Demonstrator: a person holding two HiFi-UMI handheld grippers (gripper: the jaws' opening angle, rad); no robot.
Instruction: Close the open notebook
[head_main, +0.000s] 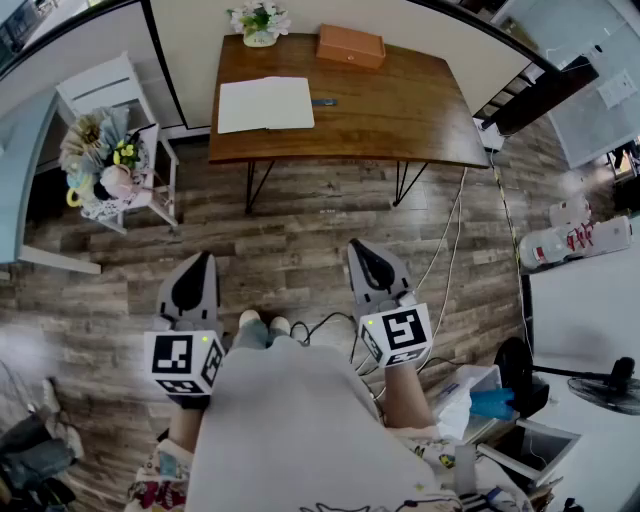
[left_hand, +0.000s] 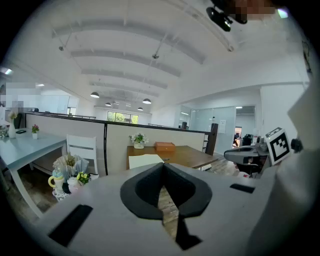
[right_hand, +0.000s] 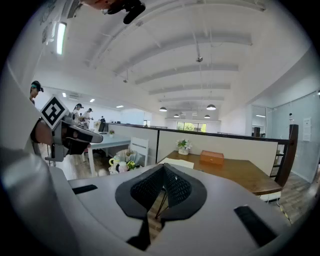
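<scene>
Left gripper (head_main: 203, 265), right gripper (head_main: 357, 250): both closed tight, empty, well apart from worktop (head_main: 400, 115). Notebook (head_main: 265, 104): open, flat on worktop's left part. Handling: step closer, slip one gripper under a cover edge, fold it across gently.

Room bright, even white light. Sources: round pendant ceiling lamps (right_hand: 210, 107), one long glaring tube lamp (right_hand: 61, 36), and pale daylight from the far windows (right_hand: 189, 127). The brown wooden table (head_main: 400, 100) shows a soft sheen and casts a faint shadow on the grey-brown plank floor (head_main: 300, 240). Strong fisheye bending at the edges of all views. Black corners in both gripper views. Nearest foreground soft, distance sharp.
</scene>
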